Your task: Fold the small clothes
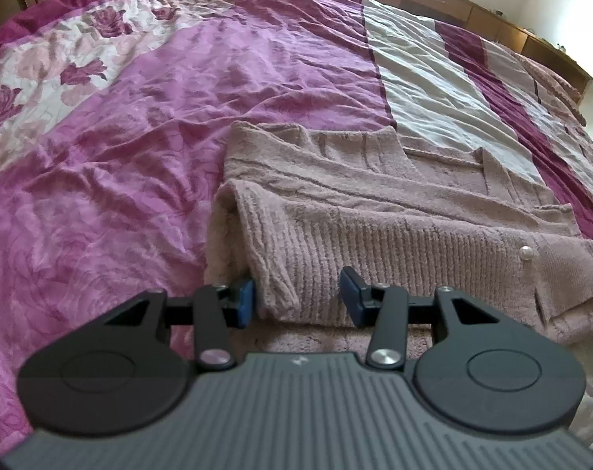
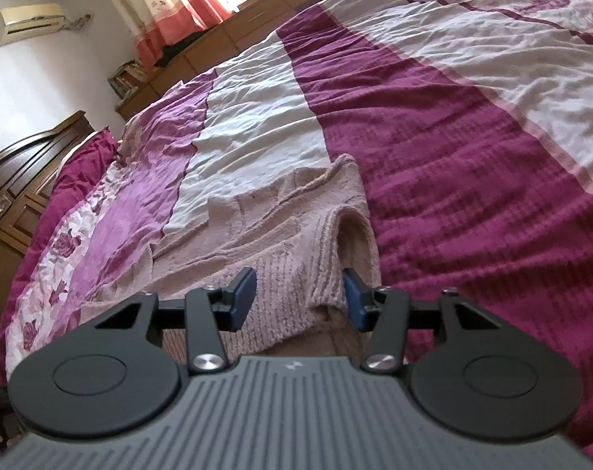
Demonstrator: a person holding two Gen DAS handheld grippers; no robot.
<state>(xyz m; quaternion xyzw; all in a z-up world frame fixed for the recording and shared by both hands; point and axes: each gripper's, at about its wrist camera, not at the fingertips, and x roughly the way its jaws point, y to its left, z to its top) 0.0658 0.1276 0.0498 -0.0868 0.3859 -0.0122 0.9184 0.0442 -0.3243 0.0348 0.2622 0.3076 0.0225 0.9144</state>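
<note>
- A fluffy dusty-pink knitted cardigan (image 1: pixel 394 211) with a pearl button (image 1: pixel 525 252) was laid partly folded on the purple, white and flowered bedspread (image 1: pixel 139 137), near the bed's front edge.
- The left gripper (image 1: pixel 298 299) was kept half open around the cardigan's near left corner; no squeeze was seen.
- The right gripper (image 2: pixel 298 297) was kept half open around the near right corner.
- It was judged that both corners were about to be pinched, then lifted and folded away.
</note>
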